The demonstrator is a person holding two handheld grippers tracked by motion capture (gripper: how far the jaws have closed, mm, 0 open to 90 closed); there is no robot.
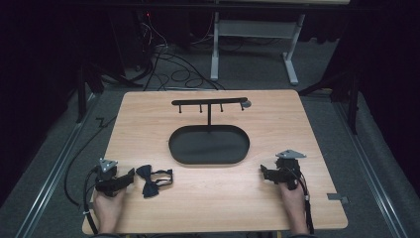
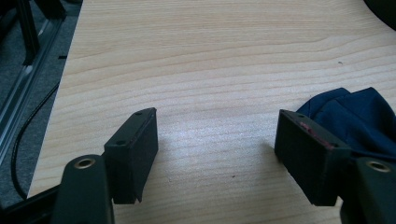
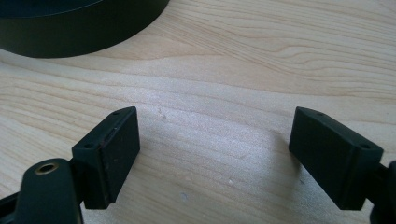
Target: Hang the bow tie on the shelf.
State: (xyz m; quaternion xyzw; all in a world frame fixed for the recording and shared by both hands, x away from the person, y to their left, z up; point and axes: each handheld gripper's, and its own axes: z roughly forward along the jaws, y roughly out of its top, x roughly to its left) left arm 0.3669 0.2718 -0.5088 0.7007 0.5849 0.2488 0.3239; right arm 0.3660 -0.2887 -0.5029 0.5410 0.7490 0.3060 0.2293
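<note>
**Bow tie beside the left tool, both tools open on the table**

Darkness swallows the far and side edges of the high view; beyond the table [image 1: 218,198] only cables on grey floor and the legs of a white frame can be made out. The person is cut off at the near edge, so just two hands and a little forearm show. The left hand [image 1: 108,206] holds the left tool [image 1: 130,175] at the near left of the table, and the right hand [image 1: 292,197] holds the right tool [image 1: 263,171] at the near right, well apart from each other.

A dark bow tie [image 1: 147,180] lies flat on the wood just right of the left tool's tips, its strap trailing to the right; whether the nearest jaw touches the cloth cannot be told from above. In the left gripper view the jaws stand wide apart with bare wood between them, and the navy cloth of the bow tie [image 2: 355,119] sits beyond and partly behind the right-hand jaw, outside the gap and cut off at the picture's edge.

In the right gripper view the right tool's jaws are likewise spread wide over bare wood, holding nothing. The rim of the black oval tray [image 3: 93,28] crosses the far left corner, mostly cropped. From above, that tray [image 1: 183,148] sits mid-table, with a thin black T-shaped stand [image 1: 209,101] rising at its far edge; the small pegs under its crossbar are too fine to read.
</note>
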